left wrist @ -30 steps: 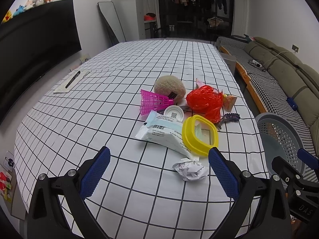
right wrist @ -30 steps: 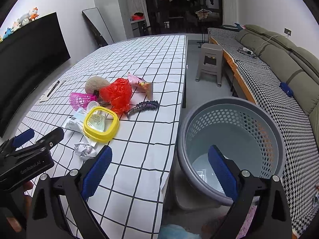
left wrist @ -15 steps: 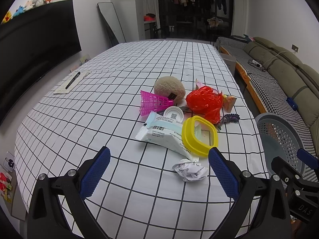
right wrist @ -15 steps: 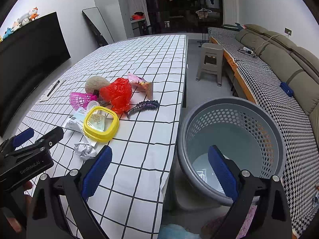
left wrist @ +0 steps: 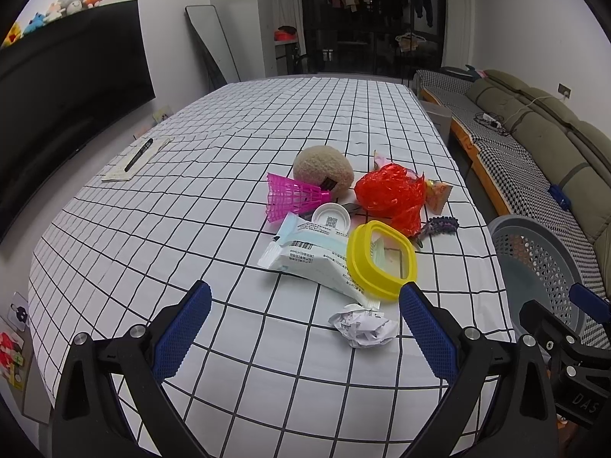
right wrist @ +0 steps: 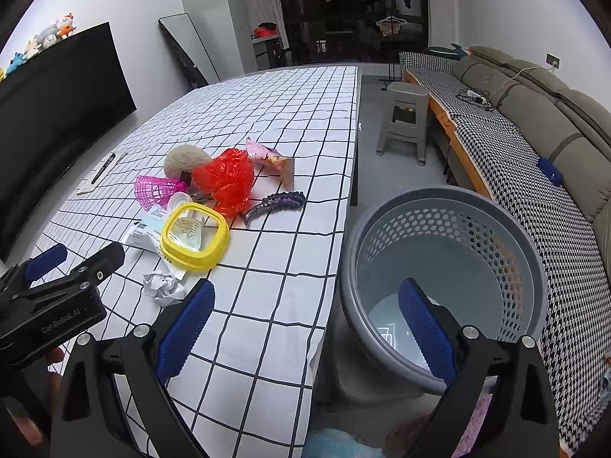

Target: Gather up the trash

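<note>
A heap of items lies on the checked tablecloth (left wrist: 191, 229): a crumpled paper ball (left wrist: 362, 328), a white wipes pack (left wrist: 309, 263), a yellow square lid (left wrist: 380, 259), a red plastic bag (left wrist: 393, 194), a pink shuttlecock (left wrist: 294, 196), a white cap (left wrist: 330, 220), a beige plush ball (left wrist: 322, 170), a snack wrapper (right wrist: 273, 160) and a purple hair clip (right wrist: 277, 202). My left gripper (left wrist: 305, 328) is open and empty, just short of the paper ball. My right gripper (right wrist: 305, 328) is open and empty, over the table's edge beside the grey perforated bin (right wrist: 446, 267).
A pen on paper (left wrist: 137, 156) lies at the far left of the table. A grey stool (right wrist: 404, 114) and a sofa (right wrist: 534, 122) stand to the right of the table. A big dark screen (left wrist: 57, 87) is on the left.
</note>
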`<state>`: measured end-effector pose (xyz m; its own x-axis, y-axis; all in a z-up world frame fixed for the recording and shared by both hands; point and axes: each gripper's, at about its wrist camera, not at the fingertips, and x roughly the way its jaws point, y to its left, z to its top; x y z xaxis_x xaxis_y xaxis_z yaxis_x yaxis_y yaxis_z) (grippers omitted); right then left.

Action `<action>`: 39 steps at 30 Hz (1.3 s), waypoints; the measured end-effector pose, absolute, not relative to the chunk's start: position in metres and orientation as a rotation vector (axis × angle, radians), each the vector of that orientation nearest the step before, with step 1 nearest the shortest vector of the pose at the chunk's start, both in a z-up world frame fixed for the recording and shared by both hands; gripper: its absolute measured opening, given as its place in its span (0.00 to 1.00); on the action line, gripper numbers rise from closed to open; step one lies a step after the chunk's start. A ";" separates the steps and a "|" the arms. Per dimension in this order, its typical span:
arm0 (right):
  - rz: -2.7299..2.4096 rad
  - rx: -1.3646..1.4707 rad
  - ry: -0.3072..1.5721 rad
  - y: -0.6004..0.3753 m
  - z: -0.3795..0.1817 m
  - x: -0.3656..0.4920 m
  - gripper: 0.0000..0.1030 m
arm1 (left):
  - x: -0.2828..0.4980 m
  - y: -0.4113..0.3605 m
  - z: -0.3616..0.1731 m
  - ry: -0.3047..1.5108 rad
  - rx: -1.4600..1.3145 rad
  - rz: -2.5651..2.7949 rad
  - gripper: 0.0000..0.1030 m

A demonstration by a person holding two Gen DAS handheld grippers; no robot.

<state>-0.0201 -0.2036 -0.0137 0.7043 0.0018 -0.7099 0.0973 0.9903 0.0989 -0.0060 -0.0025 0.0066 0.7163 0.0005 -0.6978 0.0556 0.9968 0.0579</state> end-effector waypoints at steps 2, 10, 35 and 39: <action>-0.053 0.131 0.789 -0.203 -0.014 -0.020 0.90 | -0.006 -0.003 0.006 0.773 0.073 -0.032 0.94; -0.041 0.137 0.794 -0.203 -0.017 -0.020 0.90 | -0.006 0.000 0.003 0.777 0.068 -0.033 0.94; 0.202 0.077 0.945 -0.151 -0.044 0.048 0.90 | 0.015 0.057 -0.015 0.813 0.028 0.098 0.94; 0.244 0.088 0.963 -0.140 -0.045 0.066 0.90 | 0.018 0.067 -0.017 0.815 0.022 0.117 0.94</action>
<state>0.0661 -0.1404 -0.0449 0.5460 0.2448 -0.8012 -0.1668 0.9690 0.1824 0.0181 0.0670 -0.0168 0.6797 0.1128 -0.7248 -0.0961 0.9933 0.0645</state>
